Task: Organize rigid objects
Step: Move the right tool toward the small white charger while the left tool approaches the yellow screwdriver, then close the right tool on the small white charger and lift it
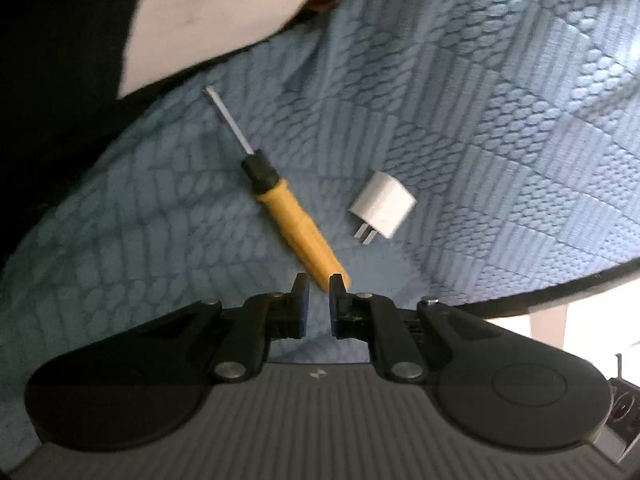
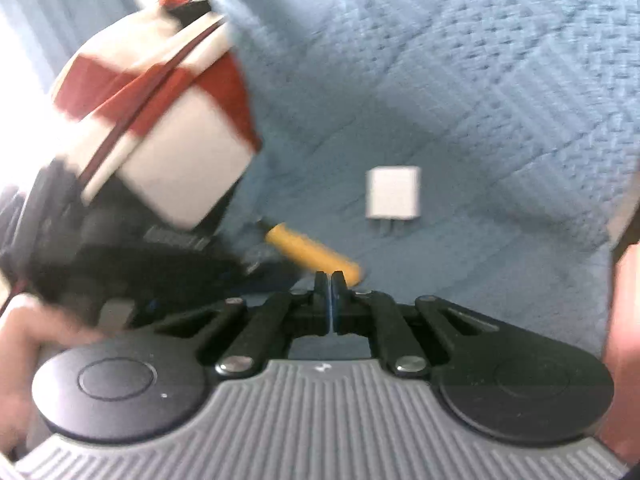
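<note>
One screwdriver (image 1: 276,204) and one charger (image 1: 382,204) on the quilt (image 1: 480,120).

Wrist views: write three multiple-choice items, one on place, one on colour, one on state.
1. In the left wrist view, the white wall charger lies: A) right of the screwdriver handle, apart from it; B) on the handle; C) beyond its tip.
2. The screwdriver's handle is: A) red; B) yellow with a black collar; C) green.
3. The right tongs are: A) wide open; B) shut, empty; C) shut on the charger.
Answers: 1 A, blue quilt shows between them; 2 B, the yellow grip meets a black collar; 3 B, the pads meet with nothing between.
</note>
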